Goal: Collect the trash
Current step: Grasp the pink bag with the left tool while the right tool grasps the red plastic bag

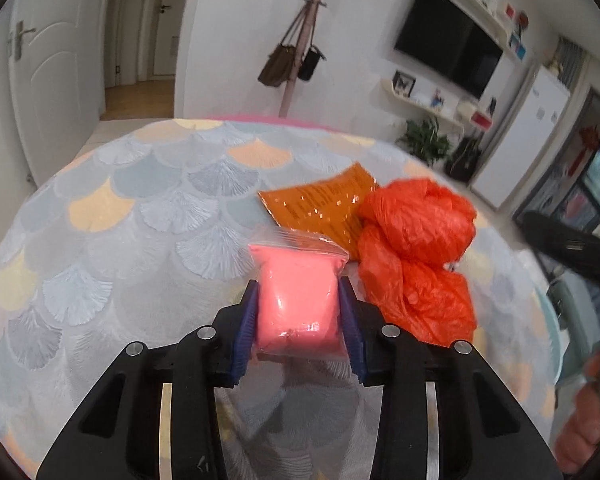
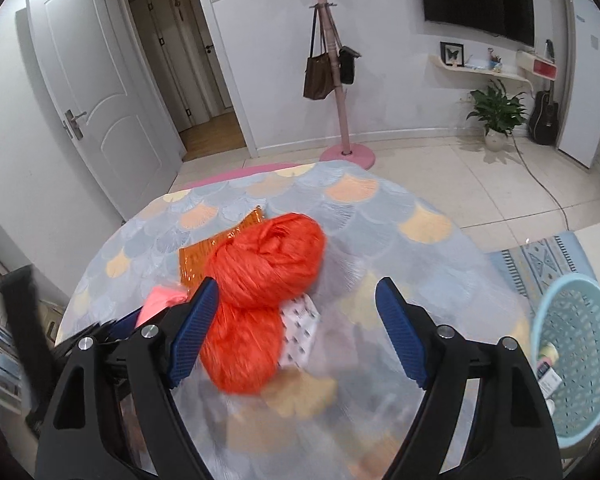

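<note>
My left tongs (image 1: 298,312) are clamped on a pink pouch (image 1: 298,300), held by its lower half with the clear zip-top flap sticking out ahead; I cannot tell whether it hangs just above the counter (image 1: 120,208) or rests on it. My right tongs (image 2: 296,320) stand wide and hold nothing, hovering over the crumpled red plastic bag (image 2: 260,280), which lies on the counter touching an orange foil packet (image 2: 208,256) behind it and partly covering a small white printed wrapper (image 2: 300,332). The blue basket (image 2: 576,356), off the counter's right edge, already holds a few items and is my presumed drop point. Risks noted: the pouch film looks slick and the filling soft, so it may squeeze out of the pads during the carry. The two tools sit close together, so they could collide if both move at once. The red bag is loose and springy, so a shallow pinch may catch only a fold, trail, and drag the wrapper or packet off the edge. The basket is low and to the side, so an early release may miss it.
</note>
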`<state>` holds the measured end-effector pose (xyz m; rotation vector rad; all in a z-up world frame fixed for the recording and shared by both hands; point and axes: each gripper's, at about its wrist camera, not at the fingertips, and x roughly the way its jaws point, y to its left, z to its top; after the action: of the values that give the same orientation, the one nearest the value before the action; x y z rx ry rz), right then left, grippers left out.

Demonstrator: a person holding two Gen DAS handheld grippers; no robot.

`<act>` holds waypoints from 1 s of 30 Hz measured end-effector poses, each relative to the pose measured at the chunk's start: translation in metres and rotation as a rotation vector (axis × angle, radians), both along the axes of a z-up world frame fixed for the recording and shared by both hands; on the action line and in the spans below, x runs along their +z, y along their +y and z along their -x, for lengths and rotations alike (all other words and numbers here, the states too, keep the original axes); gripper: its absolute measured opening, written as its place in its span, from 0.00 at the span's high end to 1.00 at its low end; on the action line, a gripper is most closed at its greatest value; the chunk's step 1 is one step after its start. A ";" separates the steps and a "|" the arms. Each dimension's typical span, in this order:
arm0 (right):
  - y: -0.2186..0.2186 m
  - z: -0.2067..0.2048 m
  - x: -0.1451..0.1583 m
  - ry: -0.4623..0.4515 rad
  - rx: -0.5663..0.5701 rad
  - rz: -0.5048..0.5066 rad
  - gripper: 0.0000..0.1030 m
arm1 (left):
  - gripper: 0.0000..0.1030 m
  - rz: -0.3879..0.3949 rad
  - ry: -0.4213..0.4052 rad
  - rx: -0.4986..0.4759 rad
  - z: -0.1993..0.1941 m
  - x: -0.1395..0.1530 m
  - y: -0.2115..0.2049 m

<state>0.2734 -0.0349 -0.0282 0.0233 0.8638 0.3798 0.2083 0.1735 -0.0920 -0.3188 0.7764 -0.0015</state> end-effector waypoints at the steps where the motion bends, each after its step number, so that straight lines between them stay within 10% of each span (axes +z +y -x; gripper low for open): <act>1: 0.005 -0.005 -0.003 0.007 -0.002 0.000 0.26 | 0.64 -0.001 -0.016 0.011 0.003 0.002 0.000; 8: 0.029 -0.038 -0.037 0.059 -0.019 0.014 0.27 | 0.64 -0.091 -0.090 0.049 0.013 0.011 -0.012; 13: 0.039 -0.030 -0.042 -0.008 0.017 0.047 0.60 | 0.64 -0.102 -0.095 0.044 0.015 0.013 -0.011; 30: -0.008 0.030 0.025 -0.213 -0.032 -0.006 0.86 | 0.64 -0.062 -0.143 0.023 0.019 0.016 -0.008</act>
<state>0.2437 -0.0431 -0.0035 0.0018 0.6510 0.3479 0.1892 0.1659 -0.0757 -0.2654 0.6295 0.0214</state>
